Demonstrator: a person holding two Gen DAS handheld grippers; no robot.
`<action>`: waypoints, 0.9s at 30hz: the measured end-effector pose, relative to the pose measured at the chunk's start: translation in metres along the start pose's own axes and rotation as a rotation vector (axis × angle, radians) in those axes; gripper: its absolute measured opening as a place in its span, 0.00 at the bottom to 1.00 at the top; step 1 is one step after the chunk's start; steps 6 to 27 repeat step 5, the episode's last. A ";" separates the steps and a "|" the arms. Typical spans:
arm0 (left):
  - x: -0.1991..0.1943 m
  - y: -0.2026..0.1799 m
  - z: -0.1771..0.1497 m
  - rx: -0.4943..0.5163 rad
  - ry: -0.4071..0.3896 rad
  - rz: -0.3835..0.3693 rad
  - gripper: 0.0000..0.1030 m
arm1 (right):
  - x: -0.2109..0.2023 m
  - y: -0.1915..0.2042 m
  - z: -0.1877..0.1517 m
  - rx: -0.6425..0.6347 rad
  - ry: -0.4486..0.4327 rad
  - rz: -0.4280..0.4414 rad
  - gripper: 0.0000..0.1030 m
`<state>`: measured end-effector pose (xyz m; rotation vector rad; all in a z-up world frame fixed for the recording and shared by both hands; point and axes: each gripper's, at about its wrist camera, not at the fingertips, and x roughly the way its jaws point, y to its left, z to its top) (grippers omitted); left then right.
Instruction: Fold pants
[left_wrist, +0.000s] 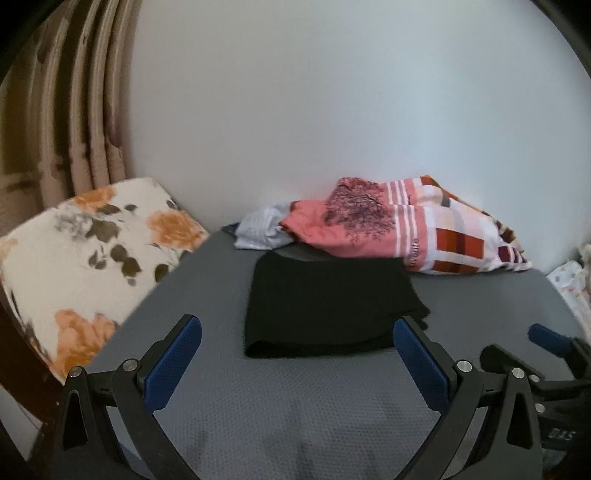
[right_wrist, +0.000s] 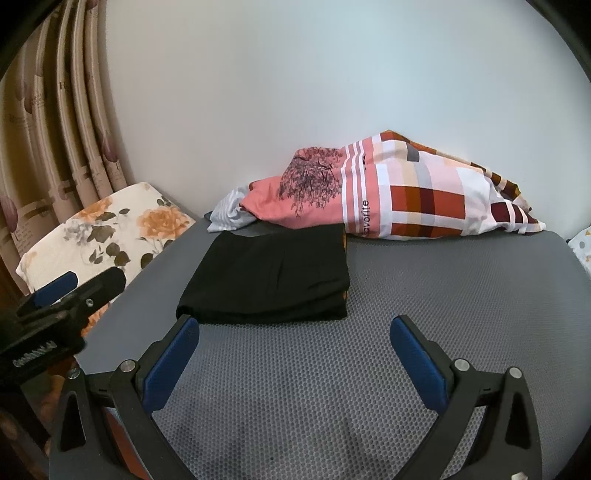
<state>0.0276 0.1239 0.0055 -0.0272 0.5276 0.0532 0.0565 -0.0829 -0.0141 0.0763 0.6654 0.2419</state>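
Pants (left_wrist: 328, 306), black and folded into a compact rectangle, lay flat on the grey textured worktop (left_wrist: 295, 406), toward its far side and a little left of middle in the right wrist view. My left gripper (left_wrist: 297, 356) hung just short of their near edge, its jaws spread wide with nothing between the blue pads. My right gripper (right_wrist: 295, 354) sat beside it, also short of the pants, jaws likewise spread and empty; its blue-padded tip showed at the right edge of the left wrist view. Neither pair touched the cloth. Behind the pants, against the white wall (right_wrist: 332, 92), a pink and checked bedding bundle (right_wrist: 388, 199) lay heaped, its front edge touching or just beside the back of the pants; I could not tell which. A pale striped cloth (right_wrist: 229, 214) was bunched at its left end. A floral cushion (left_wrist: 85, 254) stood off the worktop's left side, with a patterned curtain (right_wrist: 55, 110) behind it.
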 end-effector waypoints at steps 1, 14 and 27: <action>0.000 0.000 0.000 -0.002 -0.001 0.007 1.00 | 0.002 0.000 0.002 -0.003 0.002 0.002 1.00; 0.001 0.000 0.000 -0.008 0.003 0.017 1.00 | 0.003 0.002 0.001 -0.009 0.003 0.003 1.00; 0.001 0.000 0.000 -0.008 0.003 0.017 1.00 | 0.003 0.002 0.001 -0.009 0.003 0.003 1.00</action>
